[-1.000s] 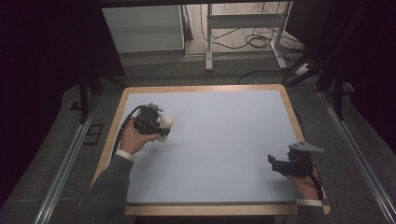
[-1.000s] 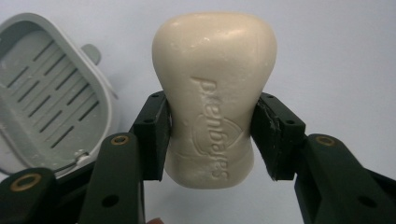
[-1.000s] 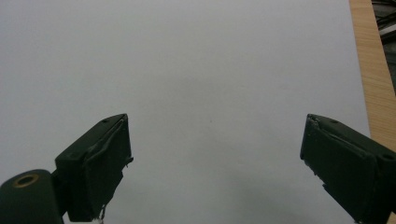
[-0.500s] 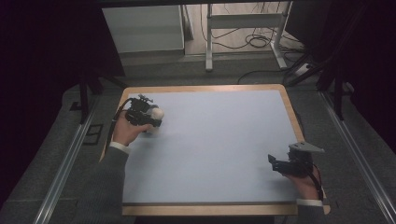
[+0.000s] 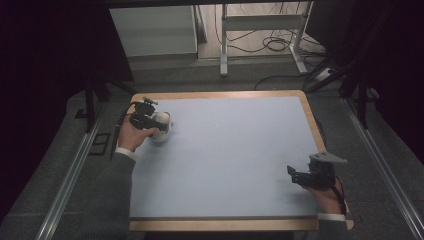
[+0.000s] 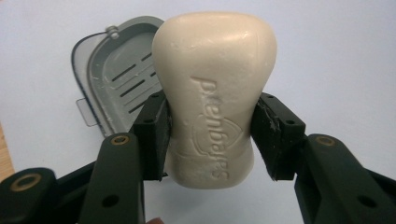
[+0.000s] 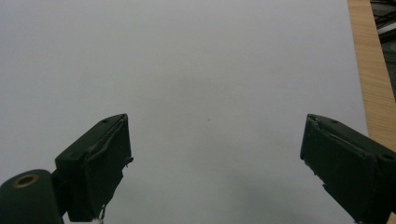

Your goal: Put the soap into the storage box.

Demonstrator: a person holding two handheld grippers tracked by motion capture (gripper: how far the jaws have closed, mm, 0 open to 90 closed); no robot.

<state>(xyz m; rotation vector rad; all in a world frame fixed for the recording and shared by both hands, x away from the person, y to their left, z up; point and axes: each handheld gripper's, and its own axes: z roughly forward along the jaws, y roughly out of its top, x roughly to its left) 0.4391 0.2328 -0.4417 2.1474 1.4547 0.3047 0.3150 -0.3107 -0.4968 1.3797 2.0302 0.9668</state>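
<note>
A cream soap bar [image 6: 212,93] stamped with a brand name stands on end between the jaws of my left gripper [image 6: 212,135], which is shut on its lower half. Behind it, to the left, a grey slotted soap dish [image 6: 112,79] lies on the pale blue mat. From above, the left gripper [image 5: 156,122] holds the soap bar [image 5: 164,119] near the table's far left corner, with the soap dish [image 5: 161,136] just below it. My right gripper [image 7: 215,130] is open over bare mat. In the high view the right gripper [image 5: 295,176] rests near the front right corner.
The pale blue mat [image 5: 235,150] covers a wooden-edged table [image 5: 310,120]. The wooden edge [image 7: 373,70] runs close along the right of the right gripper. Beyond the table are a white cabinet [image 5: 152,30], a metal frame and floor cables [image 5: 270,45].
My left gripper has carried the soap bar a short way toward the table's far left corner. The right gripper has stayed where it was.
</note>
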